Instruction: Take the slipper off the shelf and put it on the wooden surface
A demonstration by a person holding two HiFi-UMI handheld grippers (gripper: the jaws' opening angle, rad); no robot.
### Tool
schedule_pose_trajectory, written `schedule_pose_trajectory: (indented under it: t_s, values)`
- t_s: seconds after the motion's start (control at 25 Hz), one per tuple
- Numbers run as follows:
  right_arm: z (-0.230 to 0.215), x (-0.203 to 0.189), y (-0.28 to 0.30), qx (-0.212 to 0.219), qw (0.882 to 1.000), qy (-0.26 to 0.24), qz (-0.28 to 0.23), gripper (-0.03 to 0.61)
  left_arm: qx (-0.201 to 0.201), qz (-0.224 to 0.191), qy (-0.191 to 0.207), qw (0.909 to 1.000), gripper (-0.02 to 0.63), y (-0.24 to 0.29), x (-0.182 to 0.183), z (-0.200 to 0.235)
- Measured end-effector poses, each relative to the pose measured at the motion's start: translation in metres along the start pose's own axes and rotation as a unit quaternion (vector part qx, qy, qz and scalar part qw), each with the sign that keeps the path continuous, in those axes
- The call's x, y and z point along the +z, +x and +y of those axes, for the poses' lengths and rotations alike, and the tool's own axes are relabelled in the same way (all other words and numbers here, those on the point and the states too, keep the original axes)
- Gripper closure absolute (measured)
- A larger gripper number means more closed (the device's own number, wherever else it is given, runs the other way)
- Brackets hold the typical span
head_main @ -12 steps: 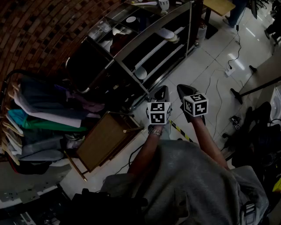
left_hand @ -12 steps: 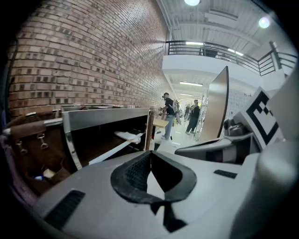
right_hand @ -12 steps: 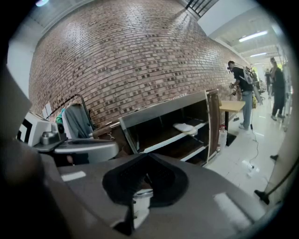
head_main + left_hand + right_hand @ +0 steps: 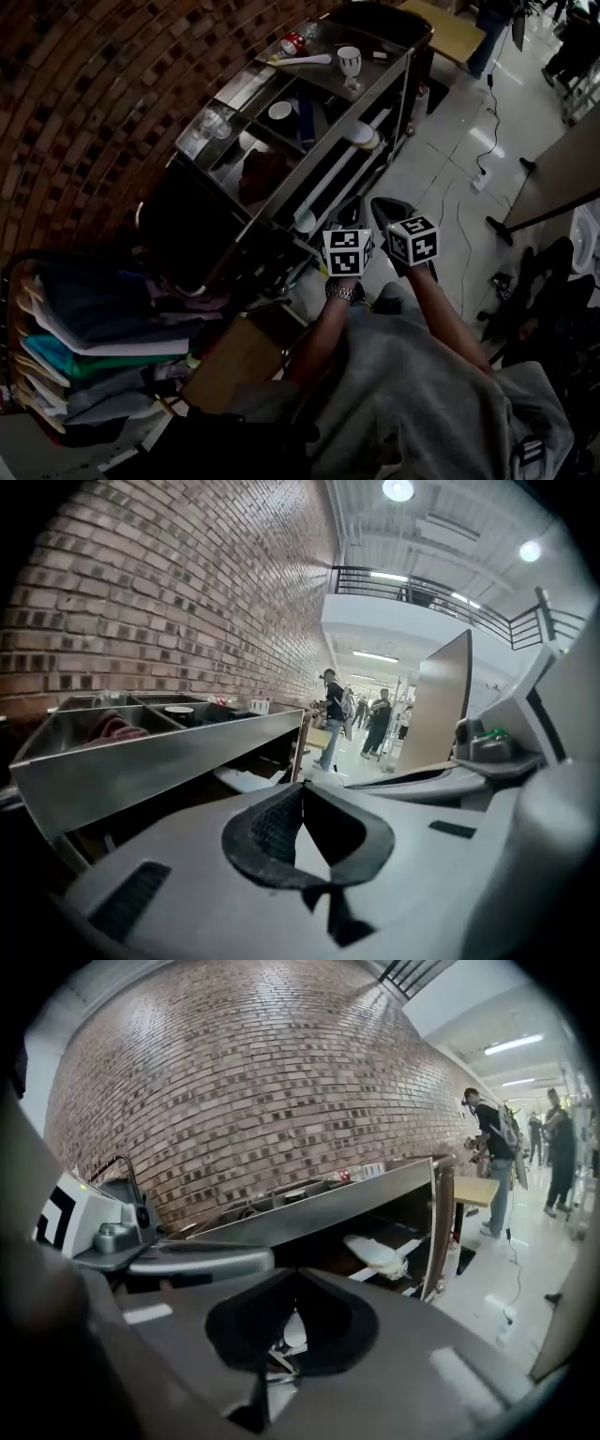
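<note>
The left gripper (image 4: 349, 210) and the right gripper (image 4: 385, 210) are held side by side in front of the metal shelf (image 4: 375, 81), short of it. In each gripper view the fingers are seen pressed together at the tips with nothing between them. The slipper (image 4: 361, 134) is found on a dark middle level near the shelf's right post, where it is also seen from the right gripper view (image 4: 380, 1252). A second slipper (image 4: 303, 221) lies on a lower level (which of the two is meant cannot be told). The wooden table (image 4: 236, 361) stands to the left of the person, well apart from the shelf. The slipper is judged to be light, soft and bendable, not fragile. It would best be pinched across the raised upper or the heel edge, since a thin sole rim may fold and slip. No brand, label or writing can be read; only square markers are shown on the gripper cubes.
</note>
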State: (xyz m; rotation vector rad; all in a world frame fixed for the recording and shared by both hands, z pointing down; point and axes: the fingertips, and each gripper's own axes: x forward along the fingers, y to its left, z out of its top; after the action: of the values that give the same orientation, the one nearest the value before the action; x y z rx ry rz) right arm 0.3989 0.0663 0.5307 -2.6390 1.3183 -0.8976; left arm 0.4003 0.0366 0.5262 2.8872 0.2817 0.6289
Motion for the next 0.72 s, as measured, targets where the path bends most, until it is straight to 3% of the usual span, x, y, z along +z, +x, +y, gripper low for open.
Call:
schedule_pose_trajectory:
  t_s: [0.16, 0.32, 0.44, 0.48, 0.52, 0.6, 0.72]
  values:
    - [-0.025, -0.007, 0.026, -0.01, 0.999, 0.014, 0.031, 0.577, -0.004, 0.014, -0.007, 0.9999, 0.61, 0.031, -0.003, 0.012]
    - [-0.032, 0.024, 0.062, 0.002, 1.0, 0.004, 0.014, 0.577, 0.015, 0.014, 0.001, 0.9998, 0.61, 0.054, 0.02, 0.038]
    - [-0.052, 0.04, 0.095, 0.017, 0.999, 0.027, -0.009, 0.577, 0.038, 0.003, -0.006, 0.9993, 0.609, 0.063, 0.036, 0.062]
    - [-0.066, 0.044, 0.107, 0.023, 0.998, 0.048, -0.024, 0.577, 0.043, 0.001, -0.009, 0.999, 0.611, 0.065, 0.039, 0.068]
    - [-0.084, 0.046, 0.119, 0.03, 0.995, 0.082, -0.042, 0.537, 0.045, 0.001, -0.011, 0.9989, 0.609, 0.066, 0.04, 0.072]
    - [-0.133, 0.041, 0.144, 0.035, 0.979, 0.189, -0.069, 0.327, 0.046, 0.004, -0.009, 0.9989, 0.609, 0.067, 0.038, 0.078]
    - [-0.224, 0.012, 0.184, -0.016, 0.951, 0.301, -0.068, 0.28, 0.054, 0.009, -0.016, 0.9984, 0.609, 0.063, 0.031, 0.086]
